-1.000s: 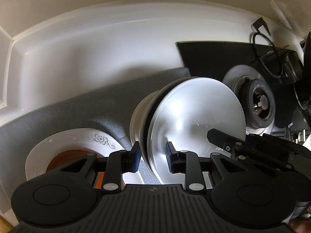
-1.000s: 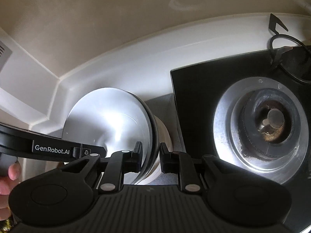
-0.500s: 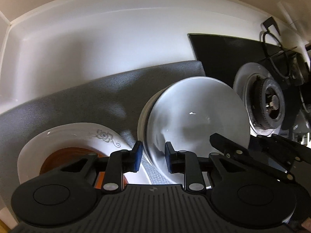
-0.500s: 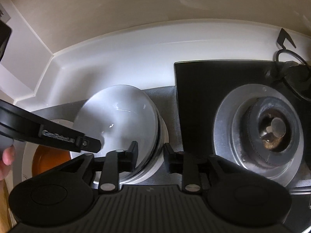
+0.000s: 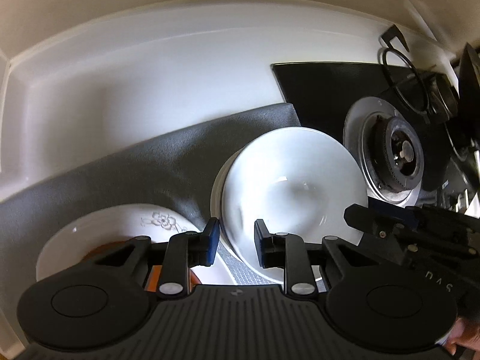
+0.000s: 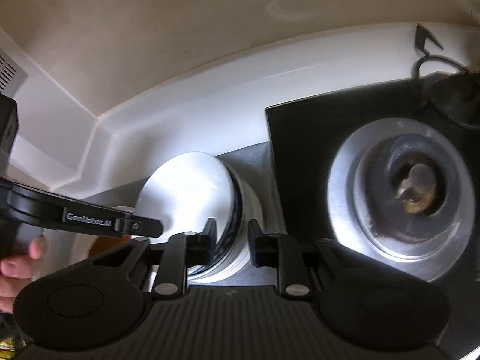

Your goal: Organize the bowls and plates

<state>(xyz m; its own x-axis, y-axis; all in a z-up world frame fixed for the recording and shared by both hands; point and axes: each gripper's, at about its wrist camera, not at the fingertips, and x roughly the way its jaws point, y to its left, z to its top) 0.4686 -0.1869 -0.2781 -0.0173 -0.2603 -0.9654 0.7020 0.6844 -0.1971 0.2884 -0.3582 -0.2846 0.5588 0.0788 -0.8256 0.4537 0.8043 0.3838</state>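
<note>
White and glossy, the bowl sits nested on a small stack of bowls on a grey mat, just left of the black stove top with its round gas burner. From the left wrist camera the bowl shows a smooth, plain inside with soft highlights; from the right wrist camera its rim looks dark-edged above the white sides of the bowls beneath. To the left of the stack lies a white plate with a small grey flower motif on its rim and something orange-brown in its middle, partly hidden behind the gripper. The left gripper reaches in from the near side, its blue-padded fingers a moderate gap apart with the near rim of the bowl showing between them; whether the pads touch the rim cannot be told. The right gripper comes in from the stove side, its fingers likewise set a moderate gap apart, straddling the edge of the stack, contact again unclear. Each camera sees the other tool: the left one crosses the right view as a dark bar, with a hand holding it at the left edge.
</note>
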